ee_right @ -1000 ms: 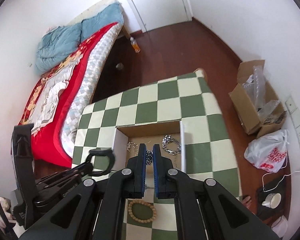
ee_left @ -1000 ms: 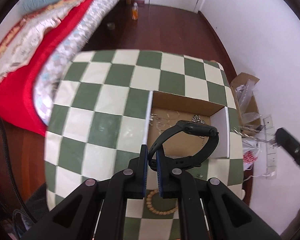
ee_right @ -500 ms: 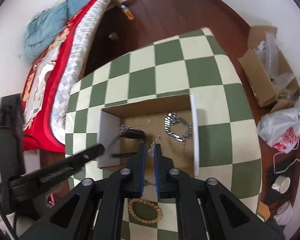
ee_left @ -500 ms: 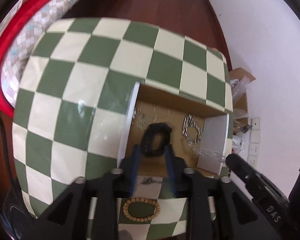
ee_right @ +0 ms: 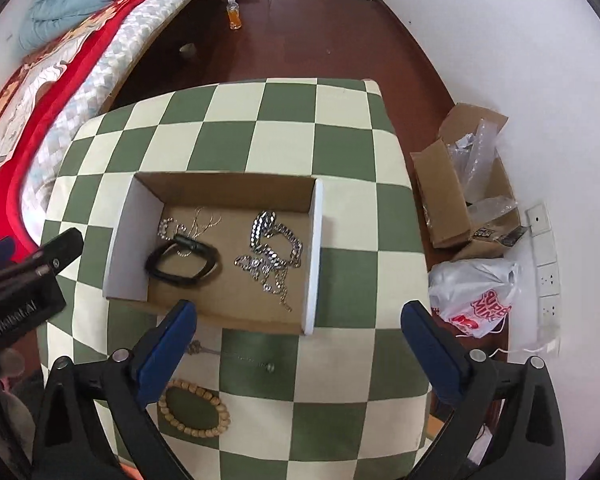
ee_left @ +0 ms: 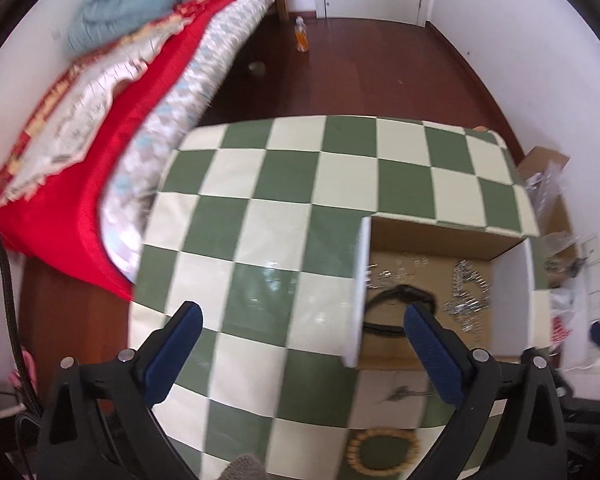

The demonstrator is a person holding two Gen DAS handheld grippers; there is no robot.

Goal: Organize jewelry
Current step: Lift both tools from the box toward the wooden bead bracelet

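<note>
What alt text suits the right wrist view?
An open cardboard box on a green-and-cream checked table holds a black watch and silver chains. The open right tool hovers nearby; a beaded bracelet lies outside.

Left gripper point(ee_left: 300, 322): black plastic frame with silver screw heads, fingers point(ee_left: 172, 356) faced with blue ribbed pads. Right gripper point(ee_right: 298, 320): identical build, black arms, blue pads, silver screws at the finger bases.
</note>
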